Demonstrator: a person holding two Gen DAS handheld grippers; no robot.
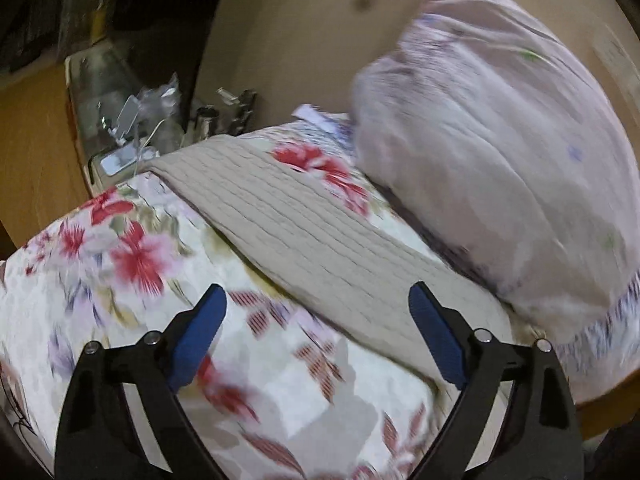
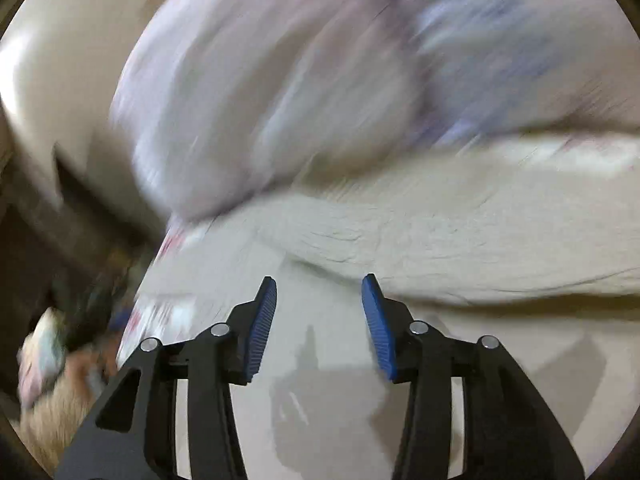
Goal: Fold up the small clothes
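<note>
A beige ribbed garment (image 1: 304, 232) lies flat on a floral bedspread (image 1: 120, 264), running from the far left toward the near right. My left gripper (image 1: 318, 304) is open and empty, hovering over the garment's near edge. In the blurred right wrist view the same beige garment (image 2: 460, 240) lies ahead with a fold line across it. My right gripper (image 2: 319, 292) is open and empty just short of that fold.
A large pale lilac pillow (image 1: 500, 168) lies to the right, against the garment's far side; it also fills the top of the right wrist view (image 2: 280, 92). A cluttered nightstand (image 1: 132, 120) stands at the far left beside a tan headboard (image 1: 304, 32).
</note>
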